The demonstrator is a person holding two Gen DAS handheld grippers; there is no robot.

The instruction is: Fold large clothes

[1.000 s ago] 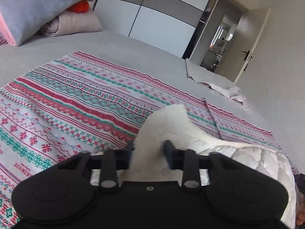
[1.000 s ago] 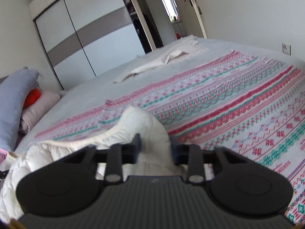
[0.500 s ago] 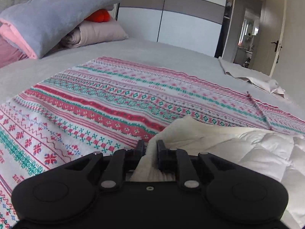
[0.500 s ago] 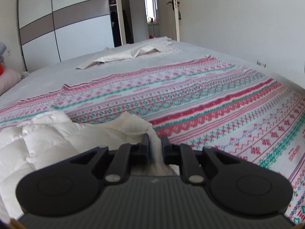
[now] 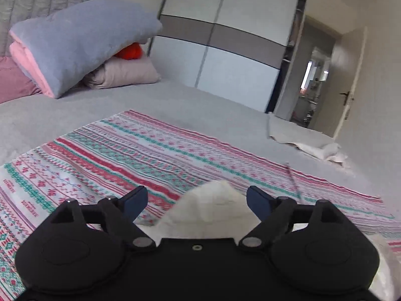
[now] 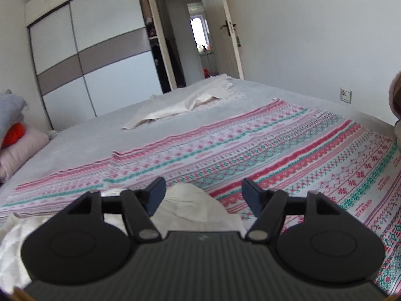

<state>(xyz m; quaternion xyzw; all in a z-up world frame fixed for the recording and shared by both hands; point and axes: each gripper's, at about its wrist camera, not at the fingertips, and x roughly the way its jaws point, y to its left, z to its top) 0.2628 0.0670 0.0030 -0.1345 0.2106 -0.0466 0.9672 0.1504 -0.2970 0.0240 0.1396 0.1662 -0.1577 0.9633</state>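
A white quilted garment (image 5: 213, 208) lies on a patterned red, green and white blanket (image 5: 150, 155) spread over the bed. My left gripper (image 5: 196, 199) has its jaws opening wide; a peak of the garment lies between them, free of the pads. In the right wrist view another end of the white garment (image 6: 190, 205) rests between the fingers of my right gripper (image 6: 203, 193). Its jaws are opening too, and its pads stand clear of the cloth. More of the garment spreads to the lower left of that view.
Grey and pink pillows (image 5: 80, 40) pile at the headboard with an orange item (image 5: 130, 51). A beige cloth (image 6: 180, 105) lies crumpled on the grey bedsheet (image 5: 188, 100) at the far side. A sliding wardrobe (image 6: 95, 57) and an open door (image 6: 200, 37) stand beyond the bed.
Both grippers were shut on corners of the white garment; now both have opened, let it go and pulled up and back. The garment lies flatter on the blanket.
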